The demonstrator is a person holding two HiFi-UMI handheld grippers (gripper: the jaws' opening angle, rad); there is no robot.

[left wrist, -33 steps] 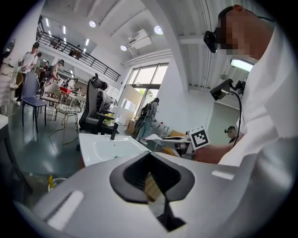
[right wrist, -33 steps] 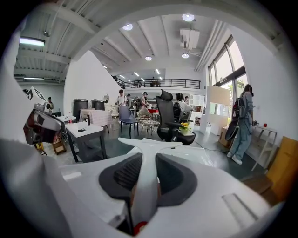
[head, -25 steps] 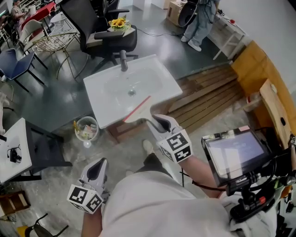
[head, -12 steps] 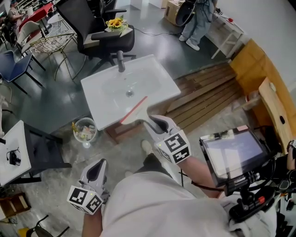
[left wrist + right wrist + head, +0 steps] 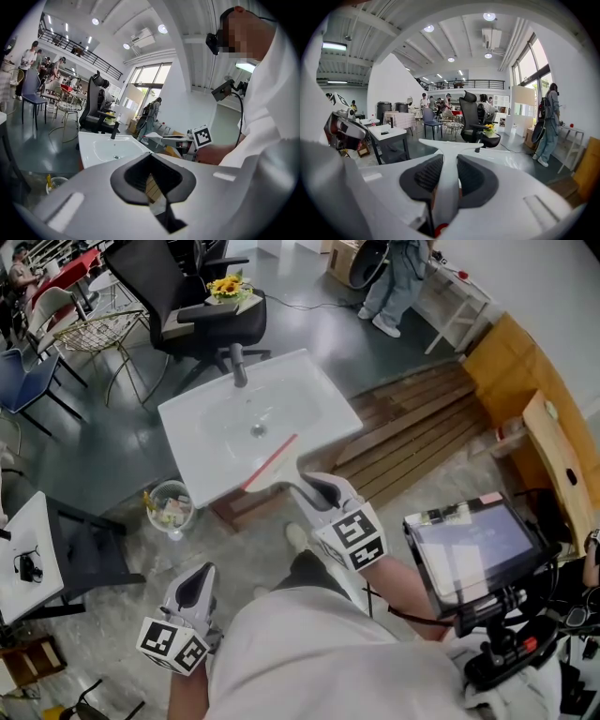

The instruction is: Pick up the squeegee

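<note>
**Squeegee in the right gripper, held over the near edge of the sink**

Right gripper point(image 5: 314, 489): the jaws are clamped on the white handle of the squeegee point(image 5: 272, 464). The right gripper view shows both black pads pressed flat against the handle, which runs straight out between them.

Squeegee: in the head view the red-edged blade points to about 11 o'clock from the gripper and crosses the near rim of the sink point(image 5: 309, 390).

Left gripper point(image 5: 194, 585): it hangs at about 7 o'clock from the right one, low beside the person. Its jaws are drawn together to a narrow slit with nothing between them; only floor slats show through.

Step, as a judgement: the squeegee is gripped and looks clear of the sink, so the pick-up appears accomplished. One moment would equally fit the tool coming off the rim or going back down to it.

Whatever follows calls for an unslackened clamp, since the long blade levers on a slim handle. The blade must also stay off the faucet point(image 5: 236, 365) at 12 o'clock.

Views compared:
- The head view gives the plan layout, but not how high the blade sits above the sink.
- The left gripper view, looking across, shows the squeegee level and apparently in the air.
- Only the right gripper view shows pad contact on the handle.
</note>
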